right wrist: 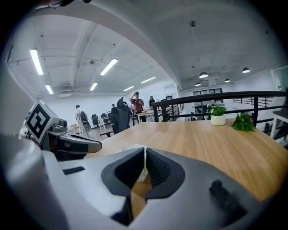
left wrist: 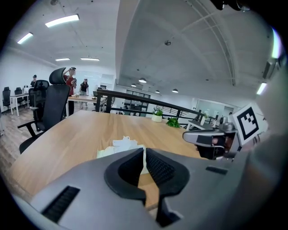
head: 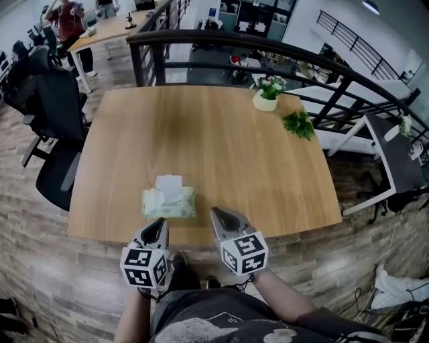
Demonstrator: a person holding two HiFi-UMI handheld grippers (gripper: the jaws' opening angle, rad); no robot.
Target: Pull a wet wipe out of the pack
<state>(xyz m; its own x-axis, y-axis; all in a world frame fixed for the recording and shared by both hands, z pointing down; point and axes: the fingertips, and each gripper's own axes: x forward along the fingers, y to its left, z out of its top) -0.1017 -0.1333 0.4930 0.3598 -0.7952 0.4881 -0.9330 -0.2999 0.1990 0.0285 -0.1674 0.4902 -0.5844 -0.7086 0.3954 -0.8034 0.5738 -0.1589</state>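
A pale green wet wipe pack (head: 168,202) lies near the front edge of the wooden table (head: 221,147), with a white wipe (head: 169,183) sticking up from its top. My left gripper (head: 161,223) hovers just in front of the pack, over the table edge, jaws shut and empty. My right gripper (head: 216,214) is to the right of the pack, also shut and empty. In the left gripper view the pack (left wrist: 118,146) shows just beyond the shut jaws (left wrist: 144,151), and the right gripper (left wrist: 210,137) is alongside. In the right gripper view the pack (right wrist: 131,147) peeks over the shut jaws (right wrist: 145,152).
A white pot with flowers (head: 266,95) and a green leafy sprig (head: 298,124) sit at the table's far right. Black office chairs (head: 50,107) stand left of the table. A dark railing (head: 281,50) runs behind it. People stand at a far desk (head: 67,20).
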